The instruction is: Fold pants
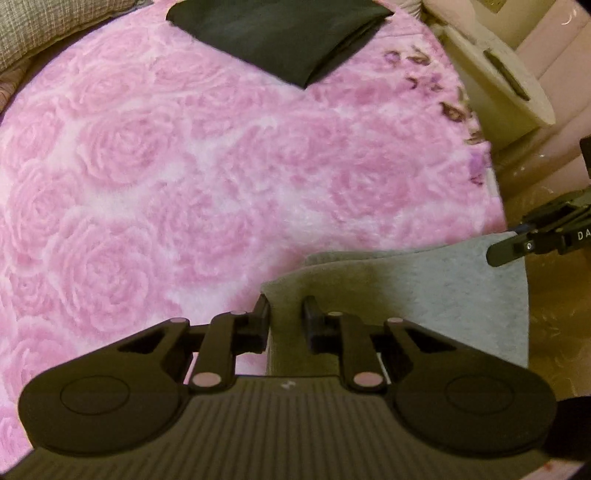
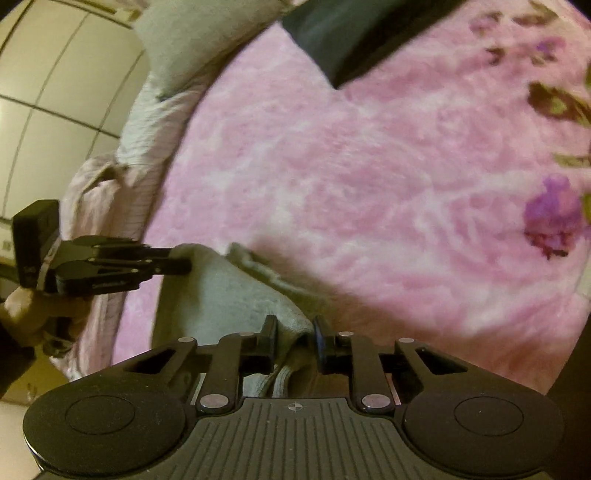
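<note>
Your left gripper (image 1: 286,314) points steeply down at the near edge of the bed, its fingers (image 1: 263,314) clenched on a fold of the grey pants (image 1: 424,291); cloth fills the narrow gap between them. The pants lie bunched on the pink rose-patterned blanket (image 1: 184,177), at about 5 o'clock in the left wrist view, one edge hanging toward the bed's side. Your right gripper (image 2: 295,334) also grips the same grey pants (image 2: 221,291), a thick roll of fabric pinched between its fingers (image 2: 271,332) at 6 o'clock in its own view. The left gripper appears there at 9 o'clock, touching the far corner of the garment. A folded black garment (image 1: 280,33) rests at 12 o'clock on the blanket, well apart from the pants. A grey pillow (image 2: 184,40) sits at 11 o'clock in the right wrist view.
</note>
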Tool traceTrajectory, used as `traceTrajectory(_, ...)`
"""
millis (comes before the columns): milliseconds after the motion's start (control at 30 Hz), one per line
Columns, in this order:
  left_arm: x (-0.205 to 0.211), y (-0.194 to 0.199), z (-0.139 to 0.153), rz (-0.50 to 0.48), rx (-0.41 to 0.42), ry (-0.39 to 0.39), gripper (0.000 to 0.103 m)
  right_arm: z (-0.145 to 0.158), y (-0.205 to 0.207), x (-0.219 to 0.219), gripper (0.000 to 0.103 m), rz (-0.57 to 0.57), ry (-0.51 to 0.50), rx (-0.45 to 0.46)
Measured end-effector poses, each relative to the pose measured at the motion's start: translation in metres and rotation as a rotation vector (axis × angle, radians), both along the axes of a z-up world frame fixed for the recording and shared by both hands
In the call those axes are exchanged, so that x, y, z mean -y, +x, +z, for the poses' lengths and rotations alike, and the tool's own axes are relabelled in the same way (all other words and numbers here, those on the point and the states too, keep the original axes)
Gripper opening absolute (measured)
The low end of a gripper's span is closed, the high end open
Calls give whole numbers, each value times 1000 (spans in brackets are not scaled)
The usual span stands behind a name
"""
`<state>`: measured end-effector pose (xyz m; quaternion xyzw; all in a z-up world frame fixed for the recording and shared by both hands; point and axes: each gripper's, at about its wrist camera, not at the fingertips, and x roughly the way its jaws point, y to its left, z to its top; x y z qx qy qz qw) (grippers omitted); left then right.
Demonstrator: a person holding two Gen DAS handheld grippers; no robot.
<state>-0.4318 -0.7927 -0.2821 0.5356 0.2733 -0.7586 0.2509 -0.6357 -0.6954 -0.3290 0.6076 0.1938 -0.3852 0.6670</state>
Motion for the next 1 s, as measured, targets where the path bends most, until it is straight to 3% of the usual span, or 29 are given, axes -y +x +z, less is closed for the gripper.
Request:
traceTrajectory(133,7,-1,-25,42,0,18,16,-28,-5,5,17,-23,14,-1)
traceTrajectory(300,11,1,-21,71,0,15,17,-18,-4,3,17,13,-23,-32)
traceTrajectory(533,7,-10,-29,56,39,-17,18,-30,-3,3,17,-15,-10,-46)
traceTrajectory(633,5,-4,-21,91,43,-34,28,-18,-2,2,25,12,-34,-83)
traceTrajectory(767,-4,15,5,156,44,-79,29,14,-6,-8,30,-30,-107,-178)
traceTrajectory(867,-23,38,33,195,30,-118,27,43,-9,-26,32,-88,-164,-175)
traceTrajectory(1000,-68,76,63,265,-11,-143,27,68,16,-63,33,-34,-204,-152)
